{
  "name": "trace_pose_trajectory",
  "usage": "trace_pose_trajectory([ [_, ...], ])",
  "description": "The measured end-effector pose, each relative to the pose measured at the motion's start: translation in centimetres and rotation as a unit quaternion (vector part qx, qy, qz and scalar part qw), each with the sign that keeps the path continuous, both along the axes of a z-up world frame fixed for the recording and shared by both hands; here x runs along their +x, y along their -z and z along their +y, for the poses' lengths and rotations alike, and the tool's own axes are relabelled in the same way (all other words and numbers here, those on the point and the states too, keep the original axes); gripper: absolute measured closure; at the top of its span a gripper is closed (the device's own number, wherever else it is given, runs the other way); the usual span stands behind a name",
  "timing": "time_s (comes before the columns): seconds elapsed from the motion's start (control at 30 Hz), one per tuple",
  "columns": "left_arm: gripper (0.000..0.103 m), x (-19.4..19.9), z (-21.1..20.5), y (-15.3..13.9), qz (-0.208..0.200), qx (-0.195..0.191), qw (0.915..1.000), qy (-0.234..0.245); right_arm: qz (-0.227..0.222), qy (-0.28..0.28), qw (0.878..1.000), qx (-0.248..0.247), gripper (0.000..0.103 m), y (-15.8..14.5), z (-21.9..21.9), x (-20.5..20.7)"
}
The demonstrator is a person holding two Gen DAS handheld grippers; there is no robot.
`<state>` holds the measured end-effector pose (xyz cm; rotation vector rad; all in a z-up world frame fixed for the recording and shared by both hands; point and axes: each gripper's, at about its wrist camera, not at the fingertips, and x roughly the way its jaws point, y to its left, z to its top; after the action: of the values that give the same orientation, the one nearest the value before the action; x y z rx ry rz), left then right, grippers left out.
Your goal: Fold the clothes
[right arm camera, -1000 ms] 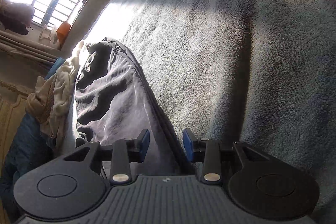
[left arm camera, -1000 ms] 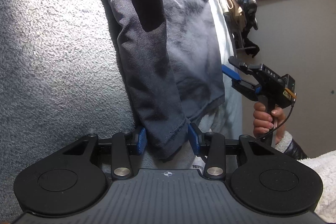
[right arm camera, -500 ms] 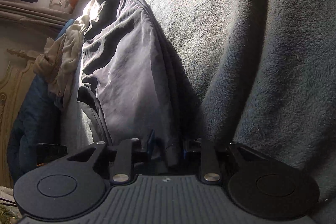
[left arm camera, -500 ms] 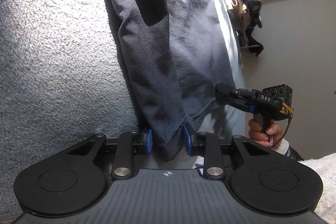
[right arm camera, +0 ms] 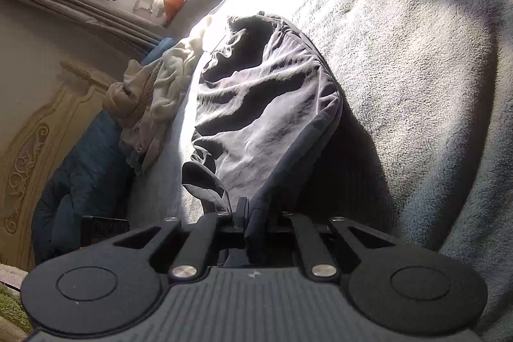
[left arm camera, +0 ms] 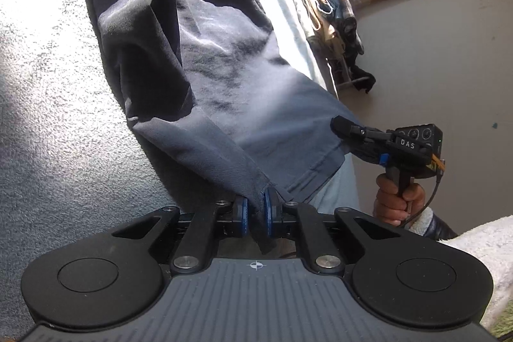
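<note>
Between both grippers' fingers (left arm camera: 244,213), dark garment (left arm camera: 205,60) hem, length stretching away.

The dark garment (left arm camera: 205,60) runs off the left wrist view's 12 o'clock edge. In the right wrist view, its folded edge hides the right claw's (right arm camera: 253,213) right fingertip. Clothes on the rack (left arm camera: 333,18) at 2 o'clock are too small to identify.

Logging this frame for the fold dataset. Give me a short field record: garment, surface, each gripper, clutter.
garment: dark blue garment, spread lengthwise on the bed, wrinkled
surface: grey fleece blanket
left gripper: shut on the garment's hem corner
right gripper: shut on a hem edge; seen in left view beside the same hem
clutter: pale crumpled clothes at the bed's edge
fold: not yet made
</note>
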<state>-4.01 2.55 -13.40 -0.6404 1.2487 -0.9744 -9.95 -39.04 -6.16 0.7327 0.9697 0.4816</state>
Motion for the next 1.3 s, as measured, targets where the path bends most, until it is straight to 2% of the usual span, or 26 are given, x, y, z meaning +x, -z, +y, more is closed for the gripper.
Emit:
trace_pose_trajectory([
  [0.17, 0.095, 2.0, 0.7, -2.6, -0.023, -0.017, 0.9992, -0.027, -0.026, -0.012, 1.0, 0.006, 0.096, -2.4, 0.7, 2.1],
  [0.3, 0.095, 4.3, 0.5, -4.1, -0.039, -0.015, 0.9984, -0.038, -0.04, -0.028, 0.999, 0.003, 0.096, -4.1, 1.7, 4.8],
  [0.57, 0.095, 8.9, 1.2, -5.5, -0.056, -0.018, 0.9959, -0.069, -0.062, -0.066, 0.996, -0.011, 0.096, -6.6, 4.2, 11.3],
  [0.87, 0.095, 14.9, 3.4, -5.7, -0.052, -0.001, 0.9915, -0.119, -0.081, -0.058, 0.995, 0.014, 0.096, -5.1, 5.9, 18.2],
  [1.07, 0.095, 19.2, 4.7, -3.8, -0.026, -0.032, 0.9845, -0.17, -0.084, -0.036, 0.996, 0.018, 0.096, -4.0, 5.9, 22.0],
  [1.3, 0.095, 23.7, 5.4, -2.0, -0.004, -0.068, 0.9773, -0.201, -0.091, -0.023, 0.995, 0.022, 0.096, -3.1, 6.0, 26.3],
])
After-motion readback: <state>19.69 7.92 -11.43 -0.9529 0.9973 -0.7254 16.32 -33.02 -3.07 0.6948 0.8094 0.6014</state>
